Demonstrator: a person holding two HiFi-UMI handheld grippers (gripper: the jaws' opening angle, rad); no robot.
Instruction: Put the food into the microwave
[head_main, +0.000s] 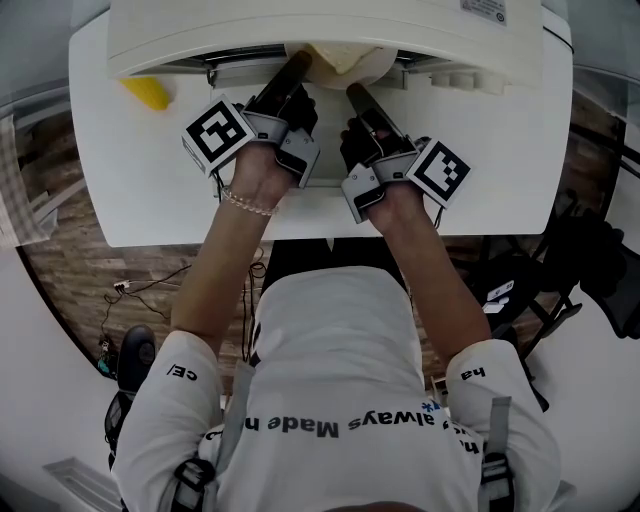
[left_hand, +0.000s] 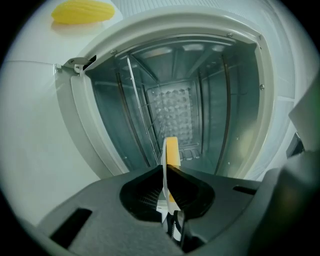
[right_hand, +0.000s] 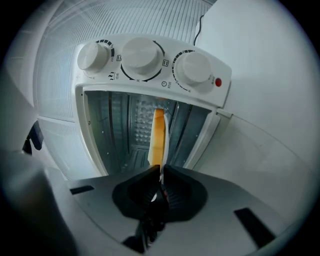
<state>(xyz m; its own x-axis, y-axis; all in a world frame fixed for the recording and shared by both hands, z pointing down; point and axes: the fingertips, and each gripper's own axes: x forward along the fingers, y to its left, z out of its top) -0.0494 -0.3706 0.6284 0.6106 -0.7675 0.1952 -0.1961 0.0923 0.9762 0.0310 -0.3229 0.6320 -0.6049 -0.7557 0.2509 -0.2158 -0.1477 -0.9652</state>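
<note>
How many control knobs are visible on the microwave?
3, in a row on the microwave, seen in the right gripper view: left knob, middle knob, right knob beside the red light. None appears hidden.

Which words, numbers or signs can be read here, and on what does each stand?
"always Made", upside down, on the shirt back; neighbouring letters unclear.
Sleeve prints: fragments, unclear.
Label on the microwave top: too small to read.
Marks beside the knobs: small symbols, no words.
</note>
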